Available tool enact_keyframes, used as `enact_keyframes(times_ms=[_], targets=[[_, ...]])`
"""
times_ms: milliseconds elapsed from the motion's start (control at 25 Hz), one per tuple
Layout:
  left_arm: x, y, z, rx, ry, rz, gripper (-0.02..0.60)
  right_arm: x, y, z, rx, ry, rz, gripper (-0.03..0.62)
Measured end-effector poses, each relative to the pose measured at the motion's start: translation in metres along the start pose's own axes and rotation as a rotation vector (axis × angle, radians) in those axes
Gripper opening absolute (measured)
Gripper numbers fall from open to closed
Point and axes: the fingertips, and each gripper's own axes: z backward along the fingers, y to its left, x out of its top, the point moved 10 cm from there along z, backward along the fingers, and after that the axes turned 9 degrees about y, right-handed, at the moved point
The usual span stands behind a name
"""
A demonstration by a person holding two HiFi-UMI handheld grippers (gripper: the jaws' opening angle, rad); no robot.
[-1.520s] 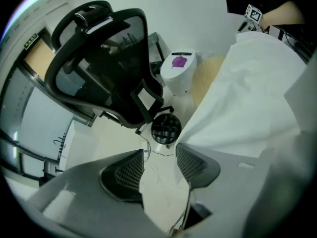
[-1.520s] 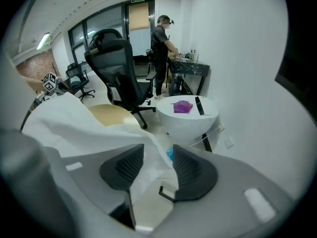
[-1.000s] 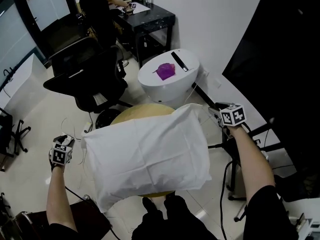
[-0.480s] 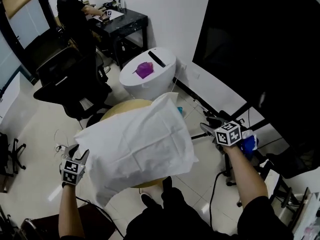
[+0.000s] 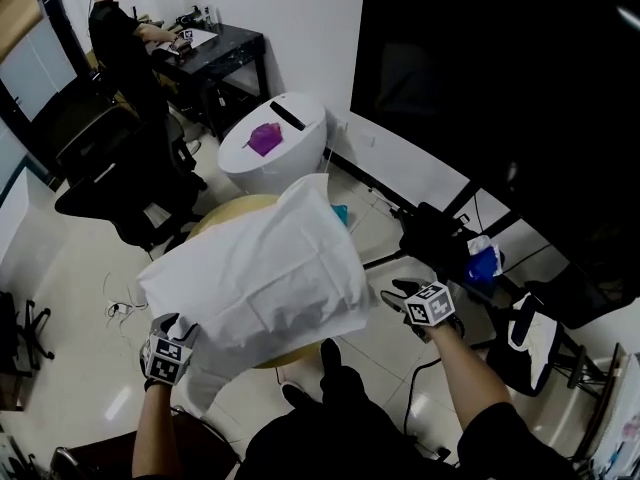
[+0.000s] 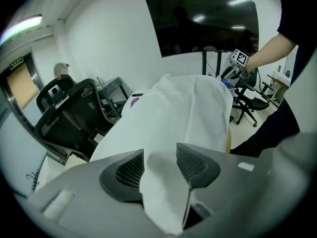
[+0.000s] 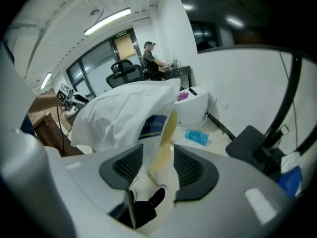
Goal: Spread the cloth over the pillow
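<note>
My left tool (image 5: 172, 328) is closed on one corner of the white cloth (image 5: 255, 273). My right tool (image 5: 393, 296) grips the opposite edge, holding the cloth above the round table (image 5: 222, 215).

White letters "pillo" on blue label (image 7: 153, 125), under cloth (image 7: 116, 114)

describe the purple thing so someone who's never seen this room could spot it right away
Look past the big white cloth to the black desk against the white wall; between them stands a white rounded table. The small crumpled purple object lies on its top, beside a slim black bar, and is the only purple thing in view.
</note>
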Motion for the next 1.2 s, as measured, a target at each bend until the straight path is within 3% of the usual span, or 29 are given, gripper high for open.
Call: enact_keyframes(times_ms=[200,360,640,960,1200], targets=[[-0.002,0.0,-0.006,-0.01,0.005,0.02,0.196,-0.026,0.012,-0.024,0.078,0.038,-0.052,0.206],[-0.001,0.0,-0.008,-0.012,0.012,0.019,0.196,-0.028,0.018,-0.037,0.066,0.07,-0.033,0.193],[0.0,-0.002,-0.008,-0.005,0.011,0.022,0.196,-0.02,0.029,-0.04,0.022,0.089,0.038,0.043],[-0.004,-0.003,-0.01,-0.002,-0.002,0.041,0.196,-0.017,0.024,-0.023,0.027,0.068,0.055,0.043],[-0.003,-0.003,-0.012,-0.007,0.004,0.044,0.196,-0.025,0.014,-0.023,0.107,0.013,-0.062,0.073]])
